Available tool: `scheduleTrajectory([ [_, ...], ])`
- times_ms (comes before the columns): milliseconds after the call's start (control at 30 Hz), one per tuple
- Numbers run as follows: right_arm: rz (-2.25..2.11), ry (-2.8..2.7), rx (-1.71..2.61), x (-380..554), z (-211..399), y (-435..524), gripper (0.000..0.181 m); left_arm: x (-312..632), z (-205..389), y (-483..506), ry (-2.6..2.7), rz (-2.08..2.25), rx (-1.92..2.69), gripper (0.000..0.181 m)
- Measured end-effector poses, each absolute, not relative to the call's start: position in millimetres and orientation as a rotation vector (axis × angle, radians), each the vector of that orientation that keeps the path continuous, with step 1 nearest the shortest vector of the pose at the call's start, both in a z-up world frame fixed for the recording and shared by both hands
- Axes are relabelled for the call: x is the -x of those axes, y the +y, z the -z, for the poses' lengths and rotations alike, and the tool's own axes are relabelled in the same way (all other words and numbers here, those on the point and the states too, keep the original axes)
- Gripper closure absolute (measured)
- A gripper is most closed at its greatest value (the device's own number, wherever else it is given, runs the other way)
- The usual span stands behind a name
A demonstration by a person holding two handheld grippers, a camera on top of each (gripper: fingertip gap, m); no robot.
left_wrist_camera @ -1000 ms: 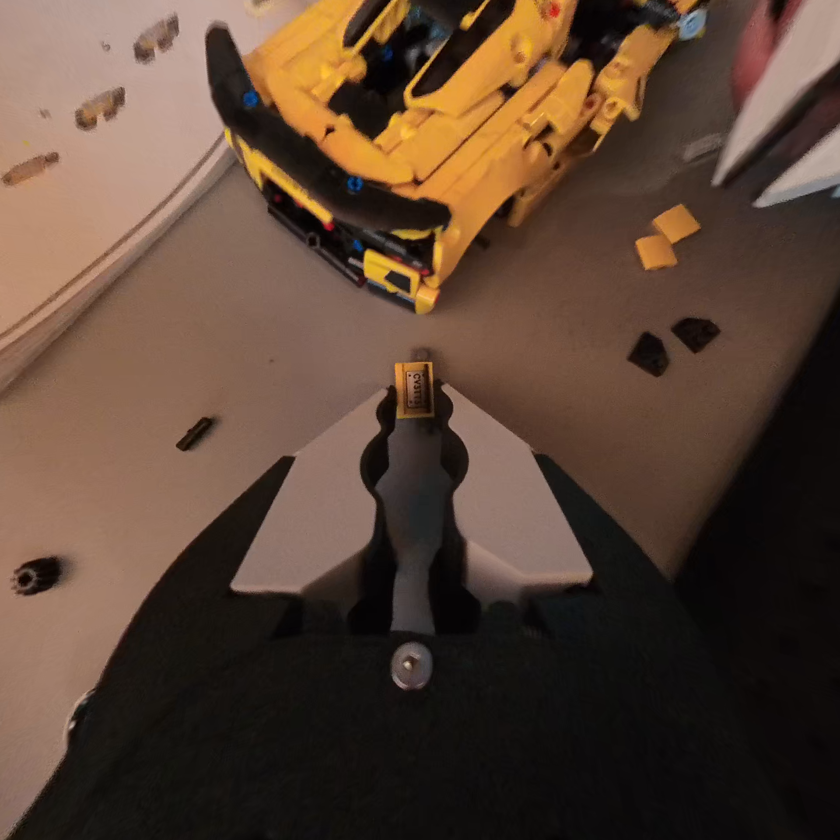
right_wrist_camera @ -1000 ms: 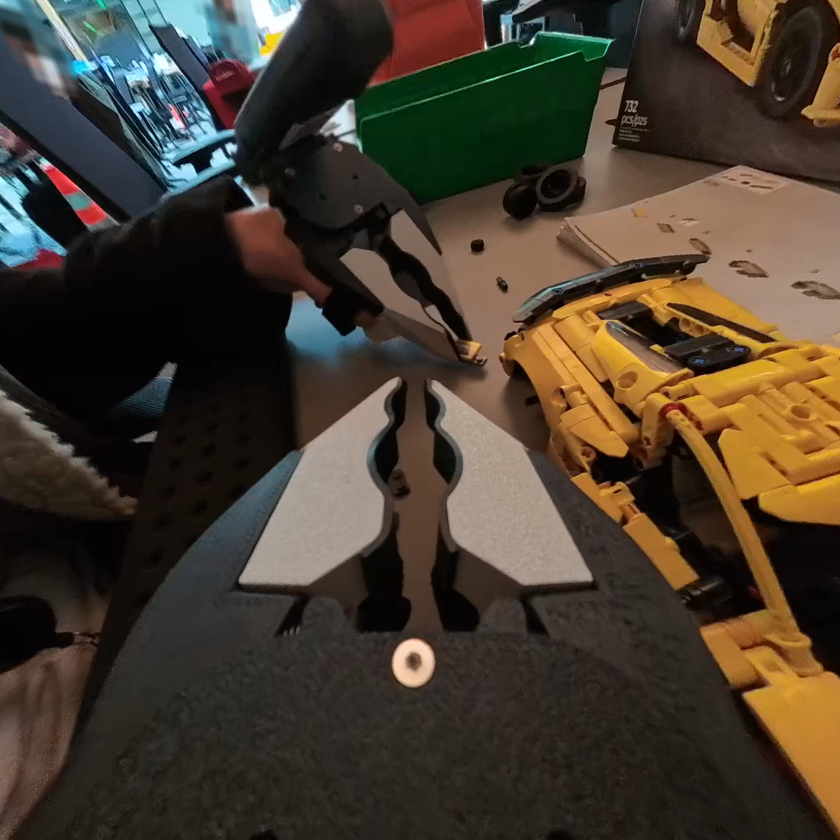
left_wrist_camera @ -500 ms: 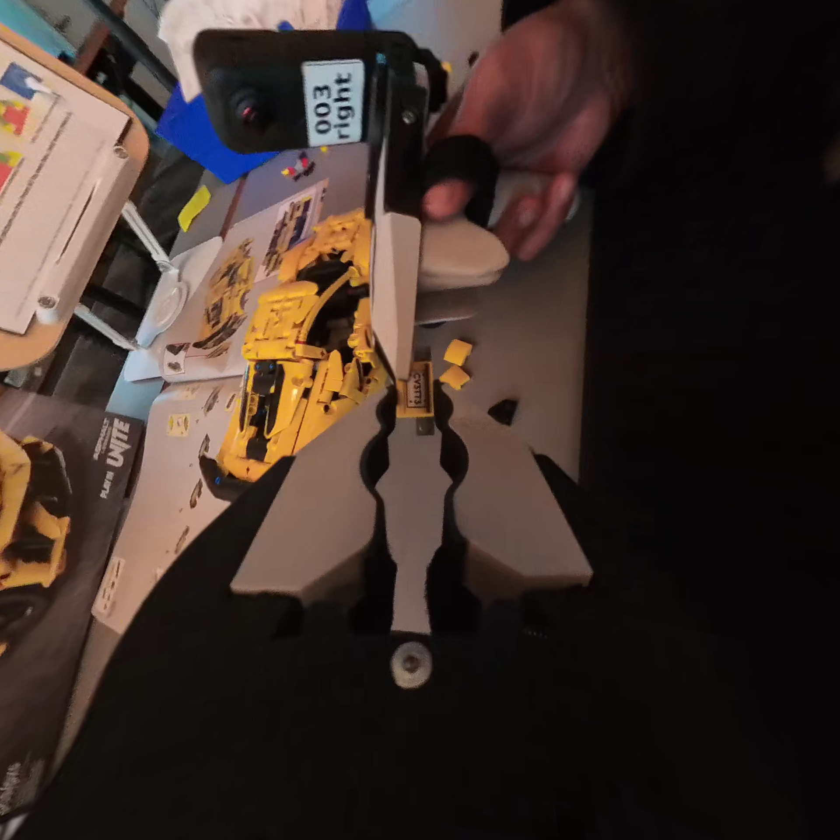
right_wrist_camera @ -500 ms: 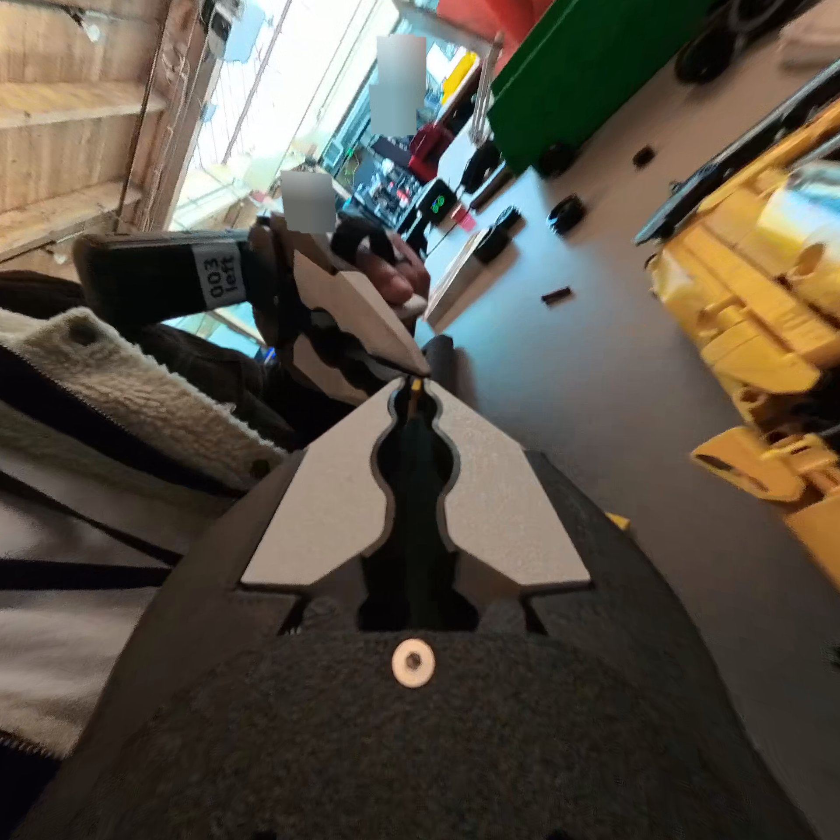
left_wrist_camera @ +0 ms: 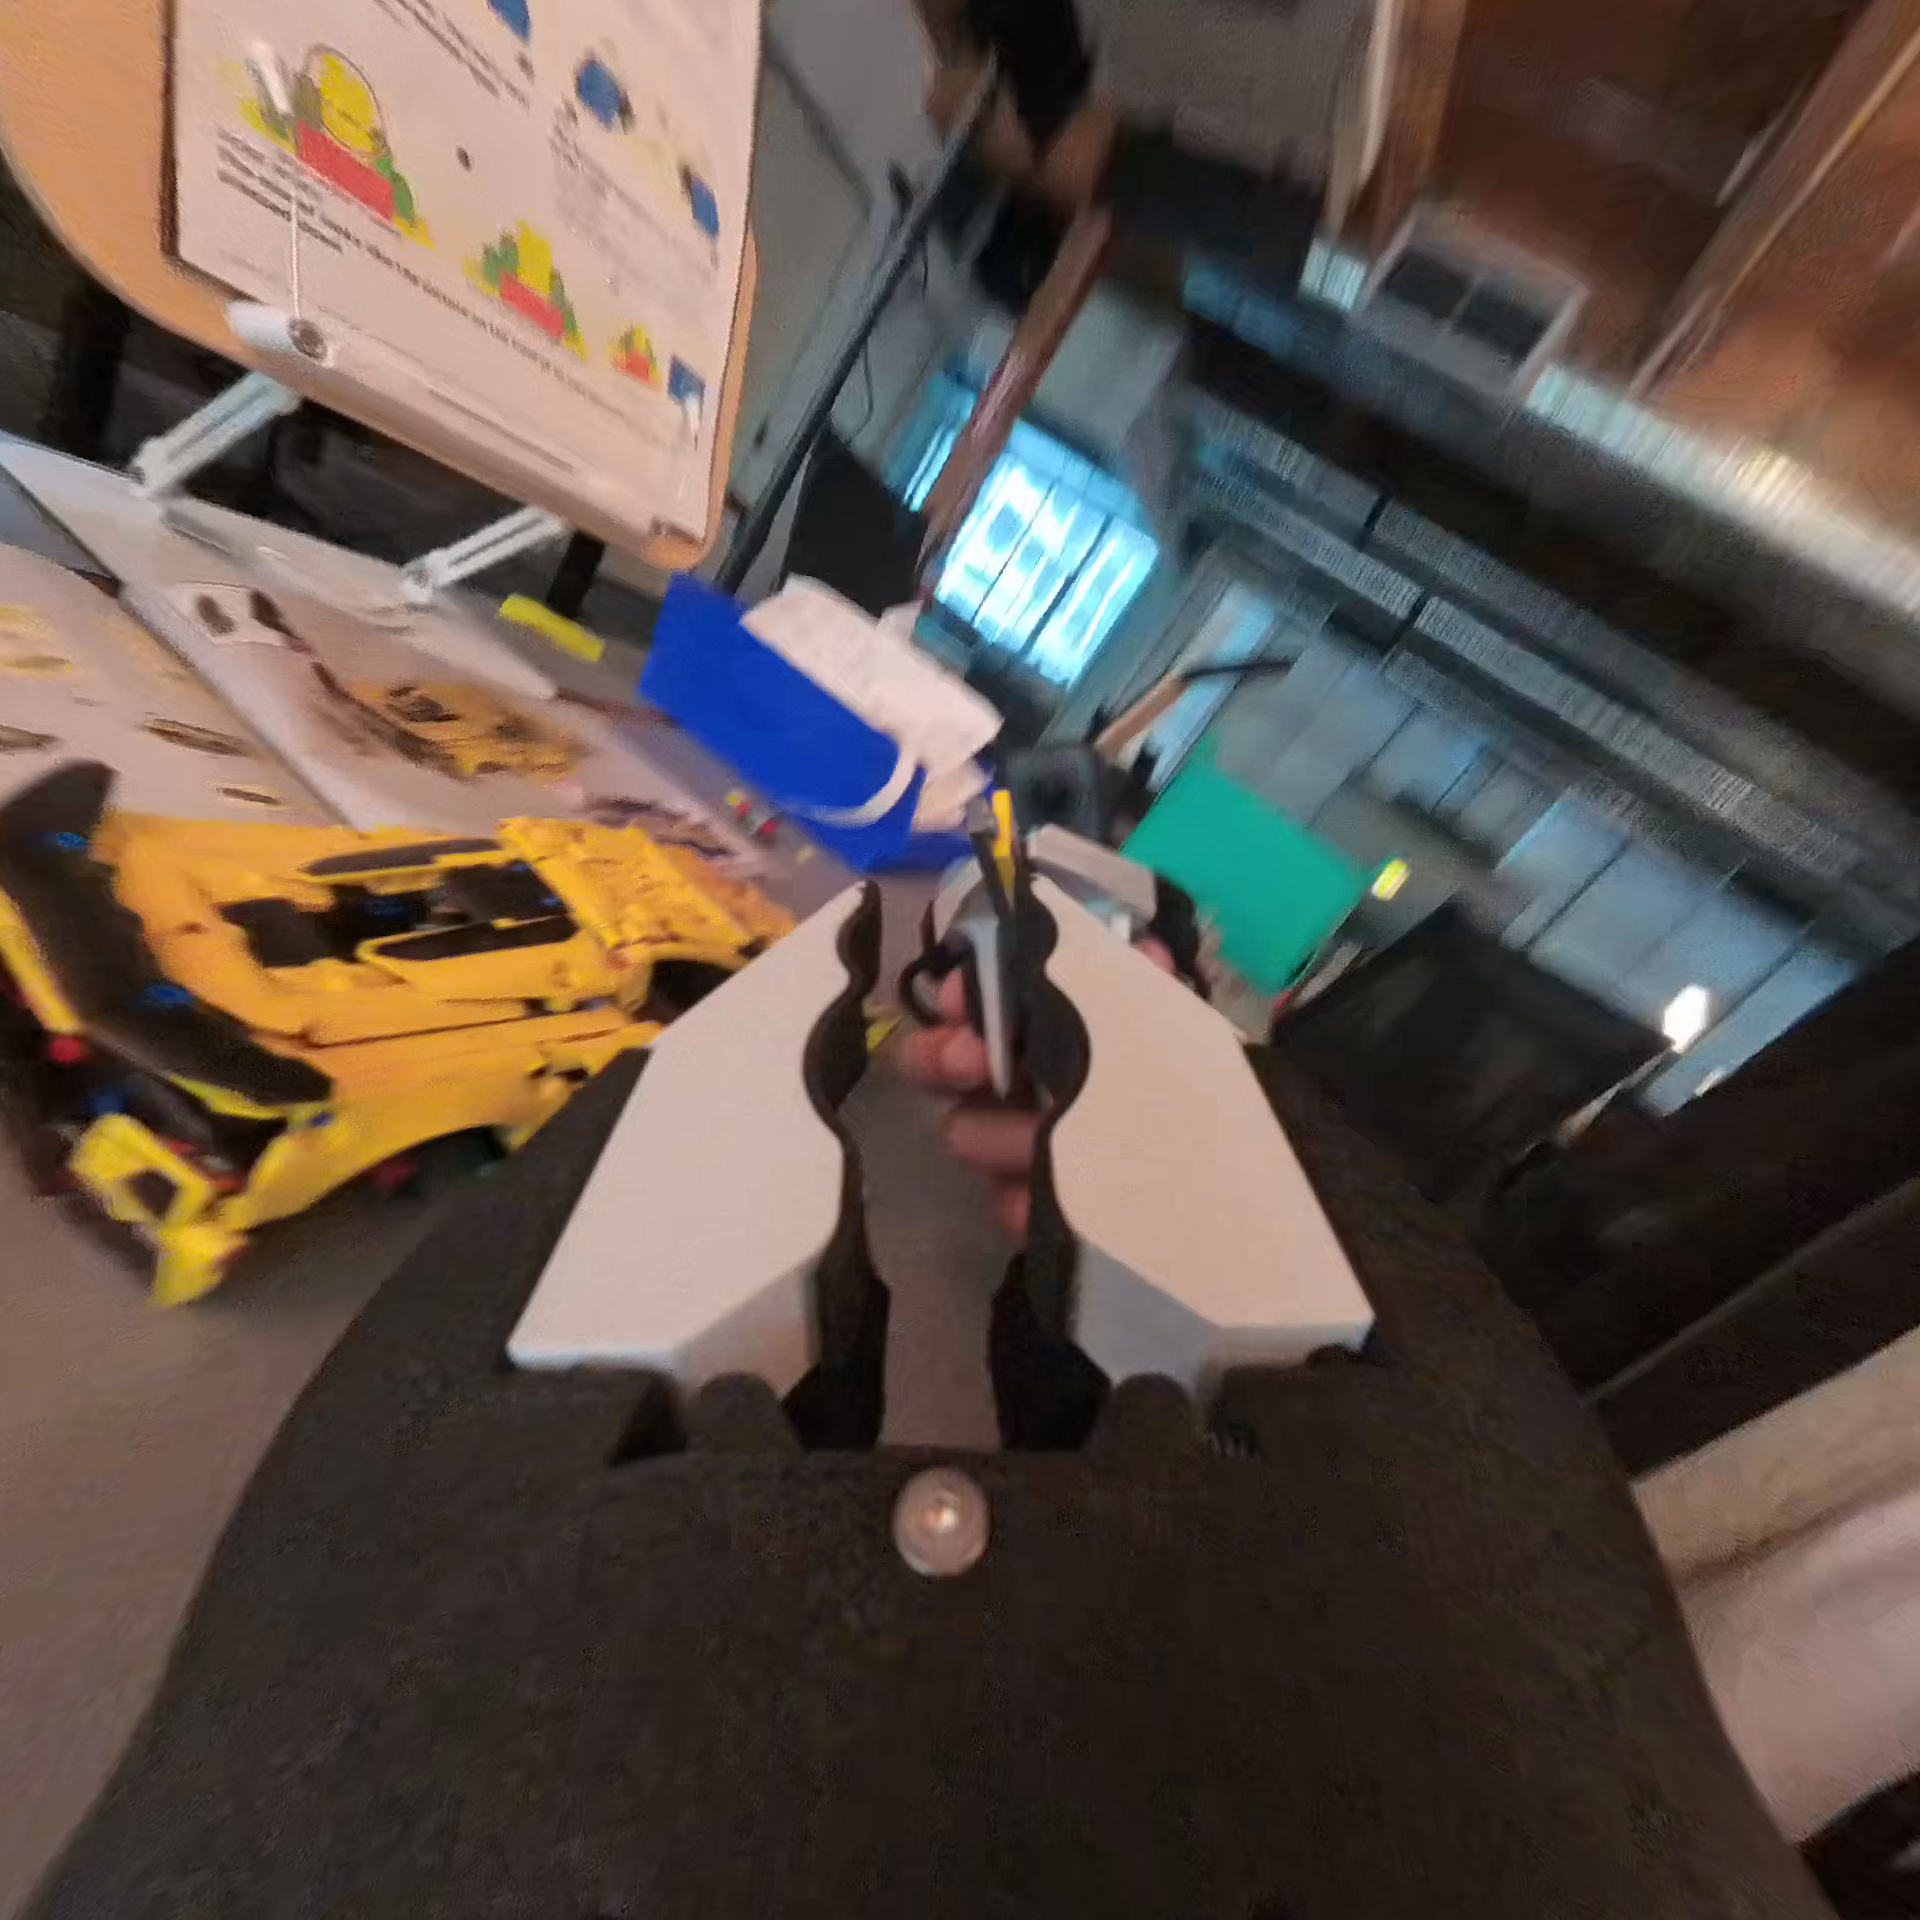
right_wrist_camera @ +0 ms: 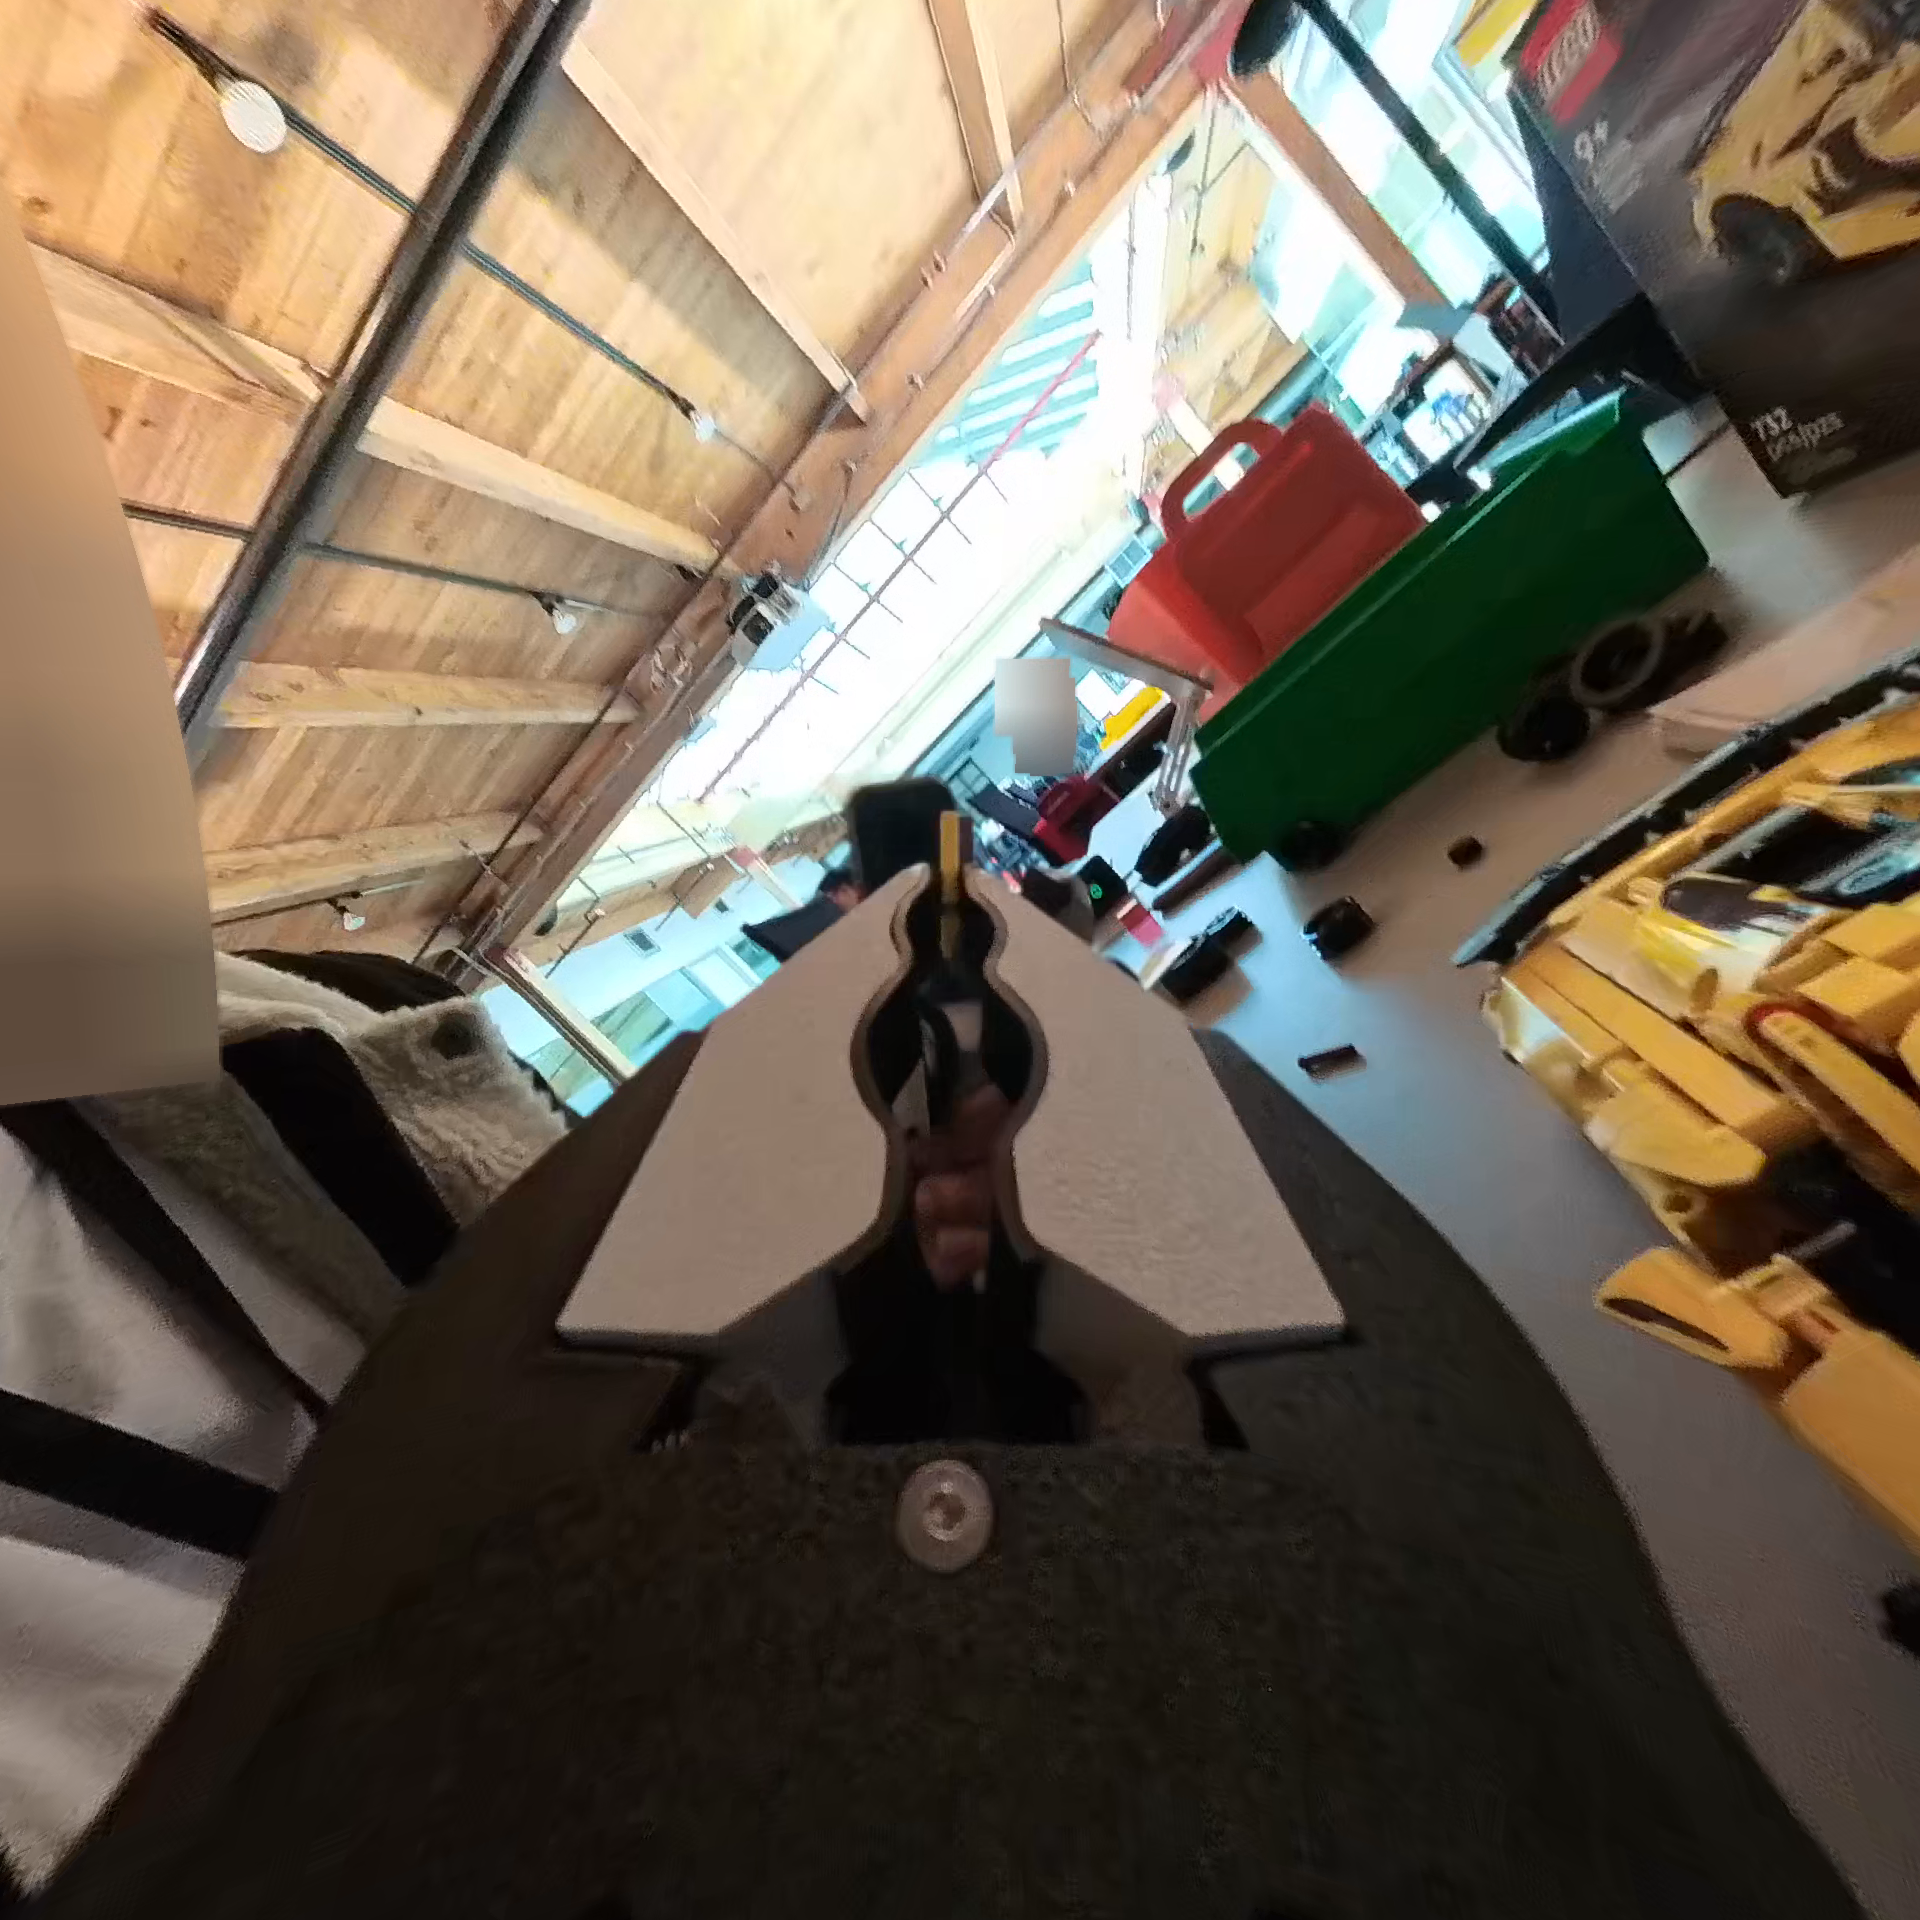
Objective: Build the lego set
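Observation:
My right gripper (right_wrist_camera: 948, 883) is shut on a small yellow tile (right_wrist_camera: 951, 862), held edge-on and sticking out past the tips. In the left wrist view my left gripper (left_wrist_camera: 951, 883) is open, and the tile (left_wrist_camera: 1001, 831) shows just beyond its tips. The right gripper's fingers (left_wrist_camera: 987, 987) and the hand (left_wrist_camera: 987, 1132) holding it show through the gap. The two grippers face each other tip to tip above the table. The yellow lego car (left_wrist_camera: 364, 966) lies to the left in that view and to the right in the right wrist view (right_wrist_camera: 1714, 987).
An instruction booklet (left_wrist_camera: 343, 665) and a blue bin (left_wrist_camera: 769, 717) lie behind the car. A green bin (right_wrist_camera: 1455, 644), a red container (right_wrist_camera: 1268, 551), black wheels (right_wrist_camera: 1621, 665), the set's box (right_wrist_camera: 1766, 208) and small black parts (right_wrist_camera: 1335, 925) are on the table. Less than 4 cm separates the two grippers' tips.
The yellow tile has passed from my left gripper to my right. The left gripper has opened, the right has shut on the tile. Both views have tilted up from the table.

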State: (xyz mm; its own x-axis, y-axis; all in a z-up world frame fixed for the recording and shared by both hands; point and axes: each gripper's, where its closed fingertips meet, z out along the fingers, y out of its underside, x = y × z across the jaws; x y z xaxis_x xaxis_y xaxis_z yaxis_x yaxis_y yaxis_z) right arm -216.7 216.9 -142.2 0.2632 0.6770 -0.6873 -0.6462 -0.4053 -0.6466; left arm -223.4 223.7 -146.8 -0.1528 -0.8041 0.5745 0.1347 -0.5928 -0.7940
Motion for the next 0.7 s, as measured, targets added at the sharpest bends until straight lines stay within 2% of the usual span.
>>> scheduleTrajectory([
  [133, -1.452, -0.009, 1.345, 221.5, 142.1, 216.4, 0.179, 217.5, 142.6, 209.6, 0.724, 1.931, 1.387, 0.158],
  [300, -1.463, -0.015, 1.34, 224.6, 142.1, 216.2, 0.179, 220.2, 138.5, 213.2, 0.655, 1.998, 1.369, 0.176],
  [500, -1.446, -0.034, 1.373, 229.9, 147.9, 217.4, 0.179, 224.8, 142.3, 216.3, 0.629, 2.096, 1.391, 0.176],
  [700, -1.386, -0.112, 1.469, 234.5, 158.0, 217.5, 0.178, 238.9, 147.7, 226.7, 0.777, 2.005, 1.411, 0.176],
])
